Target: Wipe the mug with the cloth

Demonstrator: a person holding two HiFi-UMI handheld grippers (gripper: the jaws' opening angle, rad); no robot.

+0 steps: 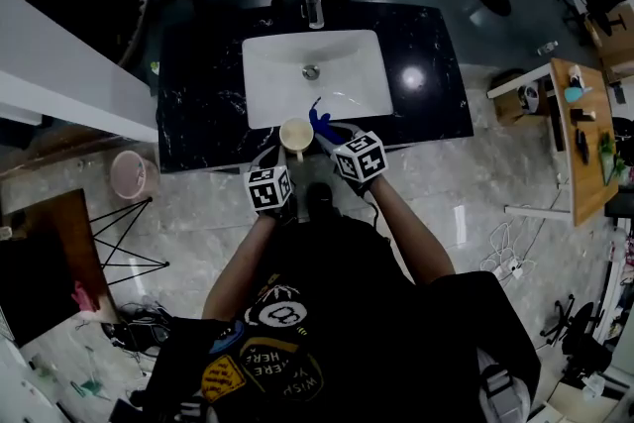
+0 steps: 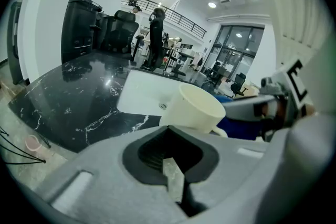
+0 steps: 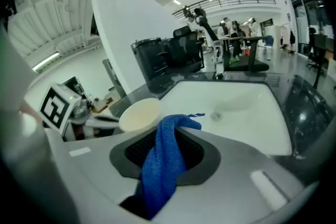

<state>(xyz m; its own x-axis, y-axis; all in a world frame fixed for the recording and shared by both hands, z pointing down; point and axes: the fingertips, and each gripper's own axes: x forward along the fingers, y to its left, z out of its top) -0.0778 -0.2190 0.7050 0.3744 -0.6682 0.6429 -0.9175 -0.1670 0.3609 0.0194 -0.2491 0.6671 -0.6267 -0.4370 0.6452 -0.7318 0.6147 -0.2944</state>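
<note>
I hold a cream mug (image 1: 295, 135) in the air over the front rim of the white sink (image 1: 347, 54). My left gripper (image 1: 285, 156) is shut on it from below; in the left gripper view the mug (image 2: 197, 107) stands just past the jaws of that gripper (image 2: 171, 159), with a pale strip pinched between them. My right gripper (image 1: 329, 136) is shut on a blue cloth (image 1: 319, 121), close to the mug's right side. In the right gripper view the cloth (image 3: 163, 165) hangs out of the gripper (image 3: 165, 150), its tip near the mug's rim (image 3: 139, 114).
The sink sits in a black marble counter (image 1: 203, 94) with a faucet (image 1: 314, 0) at the back. A white partition (image 1: 59, 74) is at the left, a pink bucket (image 1: 132, 175) on the floor below it. A wooden table (image 1: 580, 139) stands at the right.
</note>
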